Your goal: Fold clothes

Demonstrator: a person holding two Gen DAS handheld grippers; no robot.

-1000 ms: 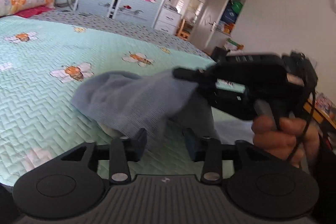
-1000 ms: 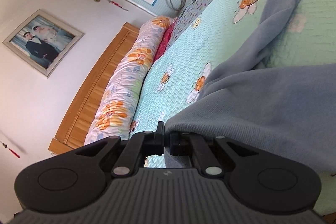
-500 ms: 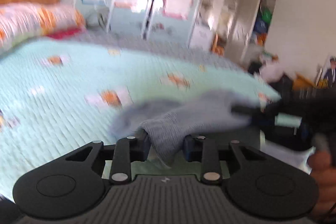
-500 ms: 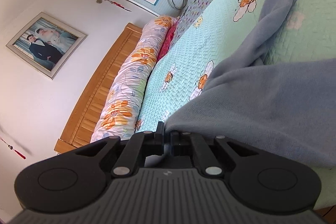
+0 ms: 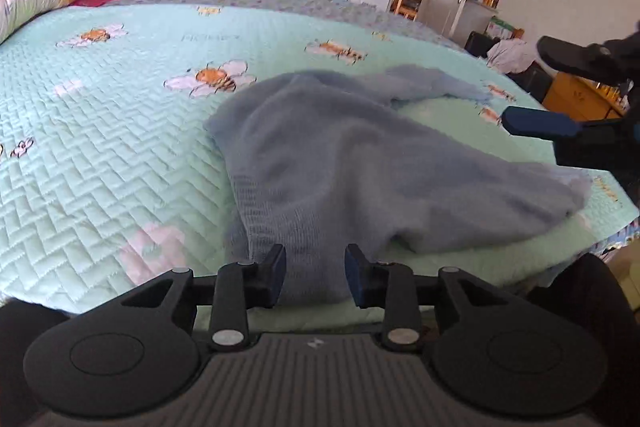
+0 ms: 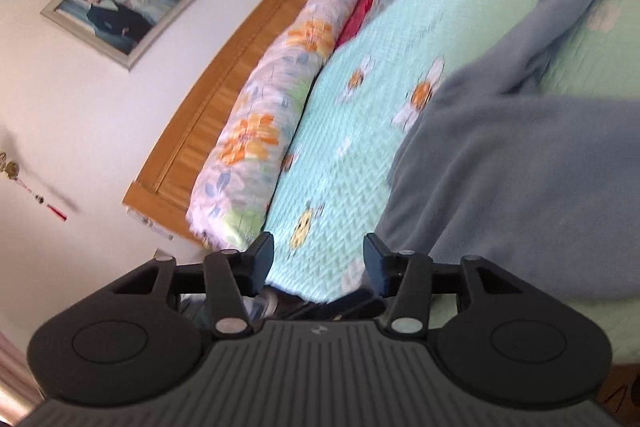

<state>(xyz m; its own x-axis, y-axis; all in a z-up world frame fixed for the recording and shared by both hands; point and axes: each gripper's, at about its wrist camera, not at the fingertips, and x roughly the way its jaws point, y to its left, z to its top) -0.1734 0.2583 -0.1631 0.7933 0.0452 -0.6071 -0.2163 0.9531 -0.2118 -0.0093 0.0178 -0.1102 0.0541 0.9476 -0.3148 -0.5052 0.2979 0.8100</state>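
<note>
Both black two-finger grippers, left (image 5: 315, 275) and right (image 6: 318, 263), stand spread above the rumpled grey-blue knit sweater (image 5: 360, 163) lying near the mint quilted bee-print bedspread's (image 5: 100, 131) front edge, its far half bare.

A mint quilted bed (image 5: 100, 155) with bee prints carries a crumpled grey-blue garment (image 5: 360, 167) and, apparently, a rolled floral duvet (image 6: 264, 115).

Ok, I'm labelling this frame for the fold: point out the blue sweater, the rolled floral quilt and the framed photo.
blue sweater (image 5: 360, 163): left wrist view, middle of the body.
rolled floral quilt (image 6: 264, 123): right wrist view, mid-roll, orange flower.
framed photo (image 6: 120, 9): right wrist view, picture centre.
</note>
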